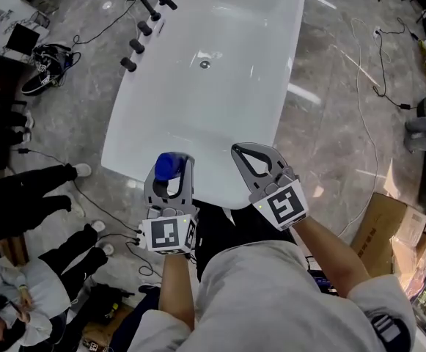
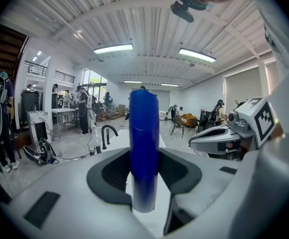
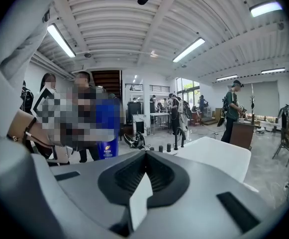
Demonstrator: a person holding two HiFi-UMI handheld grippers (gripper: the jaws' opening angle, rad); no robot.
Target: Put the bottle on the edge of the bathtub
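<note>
Blue bottle (image 2: 144,133) pinched upright in left claw (image 1: 173,171); right claw (image 1: 240,152) pressed together, near bathtub (image 1: 198,116)

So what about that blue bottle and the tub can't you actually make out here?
- Blue plastic bottle, head view: lower body hidden between the left gripper's fingers.
- Its label, right gripper view: print too small to read, upper part under a mosaic patch.
- White bathtub, head view: far end cut off by the top edge.
</note>
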